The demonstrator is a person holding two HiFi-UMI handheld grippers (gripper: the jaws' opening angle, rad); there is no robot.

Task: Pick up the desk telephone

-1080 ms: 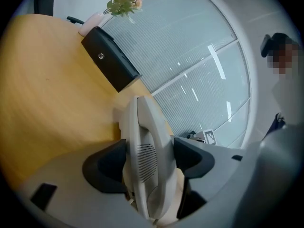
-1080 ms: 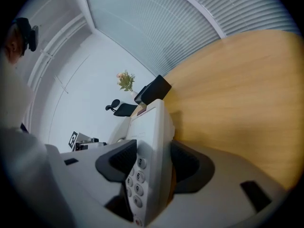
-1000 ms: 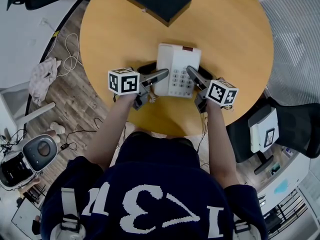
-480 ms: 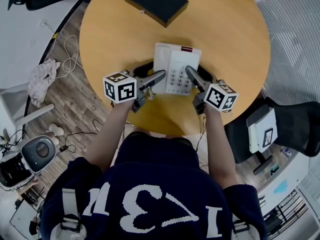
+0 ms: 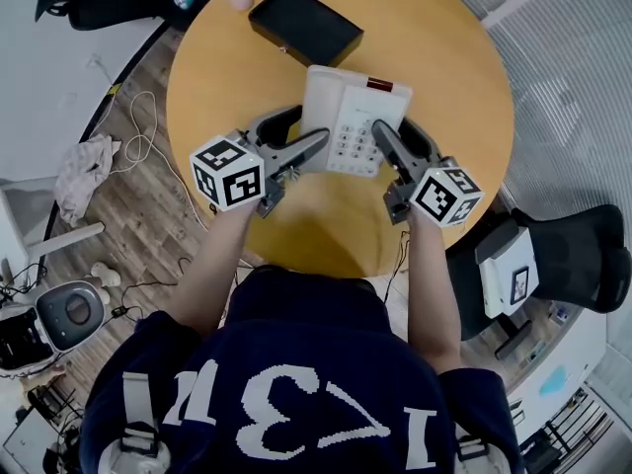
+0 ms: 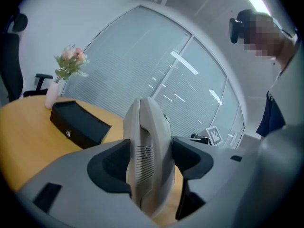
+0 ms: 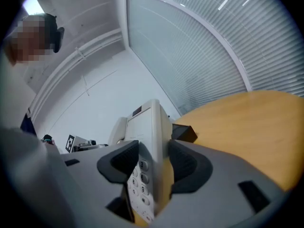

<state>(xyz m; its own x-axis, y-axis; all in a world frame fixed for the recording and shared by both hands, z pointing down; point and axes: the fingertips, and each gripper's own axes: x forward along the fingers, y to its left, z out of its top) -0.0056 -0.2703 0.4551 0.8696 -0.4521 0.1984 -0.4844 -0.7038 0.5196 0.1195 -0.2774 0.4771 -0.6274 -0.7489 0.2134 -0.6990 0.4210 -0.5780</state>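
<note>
Above the table's [image 5: 449, 47] centre, the phone [image 5: 351, 117] hangs between both grippers. The left gripper [image 5: 314, 144] pinches its handset edge at 9 o'clock and the right gripper [image 5: 388, 136] pinches the keypad edge at 3. It looks like light, rigid, slick plastic with a loose handset, so opposite side edges seem the best hold.

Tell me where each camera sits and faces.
Head view: on the person's head, looking steeply down at table and telephone; arms, torso show.
Left gripper view: on the left hand-held gripper, looking along its jaws at the telephone's handset side; torso right.
Right gripper view: on the right hand-held gripper, facing the keypad side; torso left.
Shared: the telephone.
</note>
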